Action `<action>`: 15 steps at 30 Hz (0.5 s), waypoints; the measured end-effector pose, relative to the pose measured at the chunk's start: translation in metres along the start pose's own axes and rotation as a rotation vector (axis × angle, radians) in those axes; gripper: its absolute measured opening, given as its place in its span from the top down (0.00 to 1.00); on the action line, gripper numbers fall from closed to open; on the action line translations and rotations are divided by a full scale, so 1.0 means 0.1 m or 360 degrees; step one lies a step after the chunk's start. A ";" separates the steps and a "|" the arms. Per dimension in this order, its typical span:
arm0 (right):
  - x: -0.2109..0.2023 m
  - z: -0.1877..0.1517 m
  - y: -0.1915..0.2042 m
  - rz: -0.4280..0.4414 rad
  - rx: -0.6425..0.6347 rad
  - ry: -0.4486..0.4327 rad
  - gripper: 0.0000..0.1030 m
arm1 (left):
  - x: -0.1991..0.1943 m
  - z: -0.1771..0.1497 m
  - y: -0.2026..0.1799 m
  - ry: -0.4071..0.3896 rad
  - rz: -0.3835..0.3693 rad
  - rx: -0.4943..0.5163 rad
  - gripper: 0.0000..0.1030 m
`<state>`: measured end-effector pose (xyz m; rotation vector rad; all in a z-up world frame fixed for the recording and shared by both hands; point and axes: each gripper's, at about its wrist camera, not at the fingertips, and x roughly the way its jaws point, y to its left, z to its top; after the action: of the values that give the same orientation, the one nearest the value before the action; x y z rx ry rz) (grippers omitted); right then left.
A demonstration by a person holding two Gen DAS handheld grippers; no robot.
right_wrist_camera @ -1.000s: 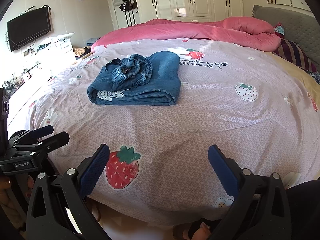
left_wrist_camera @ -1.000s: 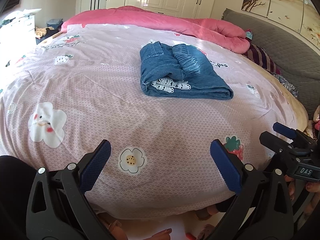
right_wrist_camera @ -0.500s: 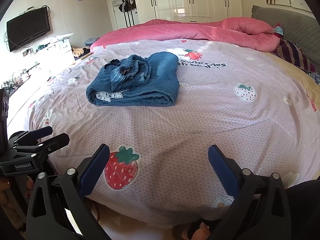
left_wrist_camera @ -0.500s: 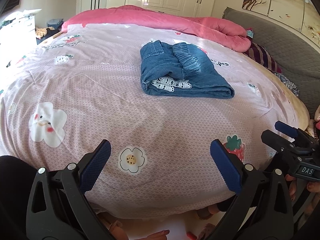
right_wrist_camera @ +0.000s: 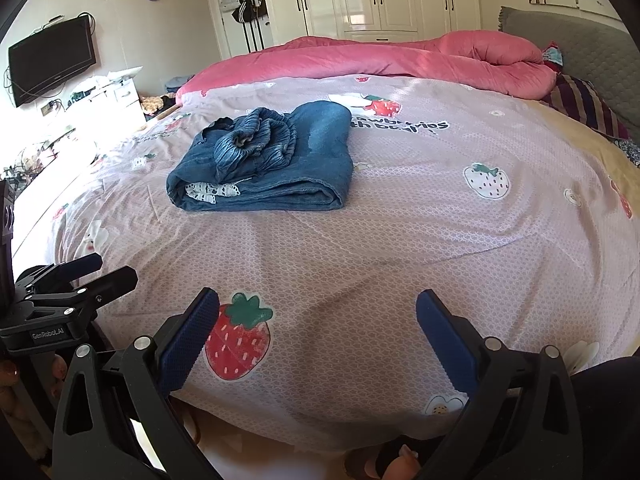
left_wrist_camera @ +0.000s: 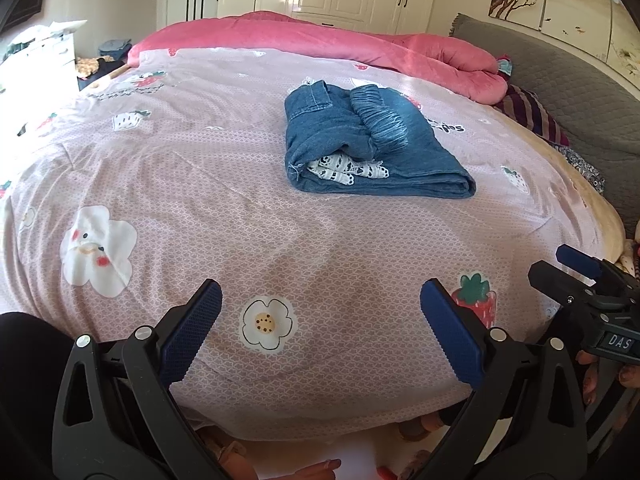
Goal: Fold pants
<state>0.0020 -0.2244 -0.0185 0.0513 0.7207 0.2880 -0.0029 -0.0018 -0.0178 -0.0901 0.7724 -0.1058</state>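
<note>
Left gripper [left_wrist_camera: 320, 312] hangs at the near edge of the bed, jaws wide apart, nothing between them. Right gripper [right_wrist_camera: 318, 322] same story: jaws spread, empty, low over the bed's edge, just beside the left one (each shows at the side of the other's view).

Both are well apart from the pants [left_wrist_camera: 370, 152]. These lie mid-bed on the pink sheet [left_wrist_camera: 192, 184] as a compact denim bundle, folded edge toward the grippers, gathered waistband bunched on top, white lace trim poking out of the open left end.

Step, as a judgement: folding looks done or nearly so, with both tools clear of the cloth. If anything is left, it is tidying the lumpy waistband (the top layer sits uneven), which would call for a reach forward to the middle of the bed and a light pinch on the top layer only.

Readable text: "DAS" on the right gripper body in the left view, "GenRobot.AI" on the left gripper body in the right view. Sheet print [right_wrist_camera: 398, 125] is partly legible, roughly "...berries", second line unclear. Pink quilt [right_wrist_camera: 400, 60] lies heaped behind.
</note>
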 end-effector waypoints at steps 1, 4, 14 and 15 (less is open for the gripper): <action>0.00 0.00 0.00 -0.0002 0.0002 0.0001 0.04 | 0.00 0.00 0.00 -0.0001 -0.0001 -0.0003 0.09; 0.01 0.00 -0.01 -0.0005 0.0008 0.0003 0.04 | 0.01 0.01 0.01 0.0005 -0.0006 -0.0014 0.09; 0.02 0.00 -0.01 -0.0013 0.0012 0.0001 0.04 | 0.00 0.01 0.01 0.0001 0.0004 -0.0009 0.09; 0.02 0.00 -0.01 -0.0015 0.0015 0.0001 0.04 | 0.00 0.01 0.01 0.0009 -0.0002 -0.0007 0.09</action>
<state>0.0037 -0.2250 -0.0201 0.0568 0.7229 0.2758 -0.0016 -0.0010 -0.0173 -0.0946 0.7783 -0.1056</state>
